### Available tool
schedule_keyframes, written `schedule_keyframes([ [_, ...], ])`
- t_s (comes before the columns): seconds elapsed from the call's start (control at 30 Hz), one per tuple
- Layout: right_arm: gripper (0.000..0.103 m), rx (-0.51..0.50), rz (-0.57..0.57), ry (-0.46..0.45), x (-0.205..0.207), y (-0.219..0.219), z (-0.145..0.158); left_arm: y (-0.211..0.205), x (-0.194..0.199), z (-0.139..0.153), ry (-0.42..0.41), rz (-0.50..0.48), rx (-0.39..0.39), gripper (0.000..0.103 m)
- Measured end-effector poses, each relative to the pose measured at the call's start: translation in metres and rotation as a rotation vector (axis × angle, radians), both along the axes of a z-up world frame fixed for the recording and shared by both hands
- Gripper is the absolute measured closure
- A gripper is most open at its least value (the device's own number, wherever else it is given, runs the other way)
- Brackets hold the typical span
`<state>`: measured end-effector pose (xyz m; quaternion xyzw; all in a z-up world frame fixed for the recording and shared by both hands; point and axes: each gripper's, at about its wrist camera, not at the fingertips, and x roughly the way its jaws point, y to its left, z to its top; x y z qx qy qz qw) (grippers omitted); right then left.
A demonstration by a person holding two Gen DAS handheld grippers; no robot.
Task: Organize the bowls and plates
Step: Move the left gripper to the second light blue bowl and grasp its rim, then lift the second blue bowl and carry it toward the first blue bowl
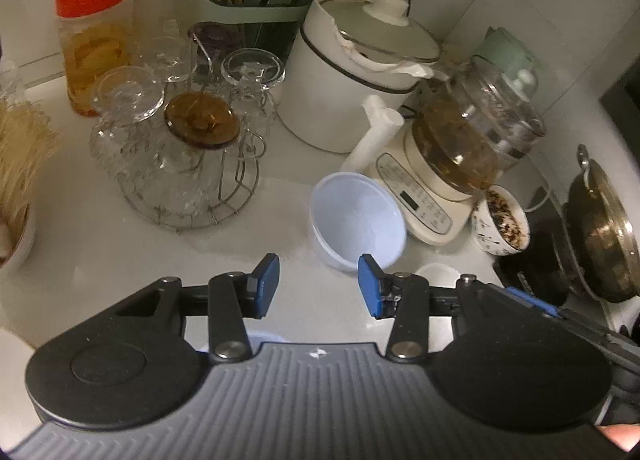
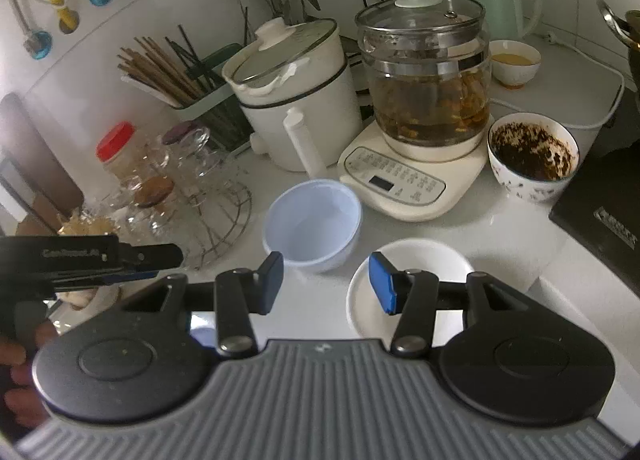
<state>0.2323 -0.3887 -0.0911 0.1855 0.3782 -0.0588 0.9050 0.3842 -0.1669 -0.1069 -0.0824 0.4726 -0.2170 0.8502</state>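
A pale blue empty bowl (image 1: 356, 220) (image 2: 314, 224) sits on the white counter in front of the tea maker. A small white plate (image 2: 416, 288) lies to its right; only its edge (image 1: 436, 273) shows in the left wrist view. My left gripper (image 1: 318, 286) hovers open just short of the blue bowl, nothing between its blue pads. My right gripper (image 2: 326, 284) is open too, its right finger above the white plate and its left finger near the bowl's front rim. A patterned bowl with dark residue (image 2: 532, 158) (image 1: 502, 224) stands right of the tea maker.
Glass tea maker on a cream base (image 2: 416, 128), white pot with lid (image 2: 296, 92), wire rack of upturned glasses (image 1: 180, 156), red-lidded jar (image 1: 94, 40), chopstick holder (image 2: 192, 84), small bowl of yellow liquid (image 2: 514, 64), black cooktop (image 2: 600, 204) and wok (image 1: 600, 228) at right.
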Motion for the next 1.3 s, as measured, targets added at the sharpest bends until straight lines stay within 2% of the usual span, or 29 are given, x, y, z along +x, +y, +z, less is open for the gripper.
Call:
schedule_keyframes([
  [0.13,0.052,0.0,0.016,0.004,0.016,-0.013,-0.005,-0.006,0.021,-0.01,0.021,0.024,-0.038,0.053],
  [0.23,0.053,0.014,0.023,0.016,0.031,-0.022,-0.013,-0.011,0.036,-0.017,0.038,0.057,-0.055,0.047],
  [0.5,0.054,0.046,0.068,0.057,0.078,-0.036,-0.042,-0.032,0.065,-0.051,0.095,0.078,-0.039,0.047],
  [0.8,0.069,0.077,0.068,0.157,0.116,-0.041,-0.089,-0.051,0.08,-0.078,0.099,0.054,0.001,0.049],
  [0.87,0.074,0.076,0.061,0.167,0.117,-0.042,-0.095,-0.055,0.083,-0.083,0.11,0.045,0.008,0.053],
  [0.97,0.078,0.104,0.059,0.165,0.117,-0.044,-0.101,-0.056,0.086,-0.086,0.118,0.056,0.024,0.062],
  [1.03,0.081,0.107,0.066,0.166,0.117,-0.044,-0.102,-0.058,0.09,-0.087,0.124,0.049,0.02,0.064],
  [1.13,0.085,0.122,0.074,0.166,0.118,-0.042,-0.104,-0.062,0.093,-0.089,0.135,0.04,-0.001,0.064],
  [1.3,0.089,0.15,0.094,0.155,0.118,-0.041,-0.102,-0.071,0.091,-0.086,0.117,0.023,0.023,0.065],
])
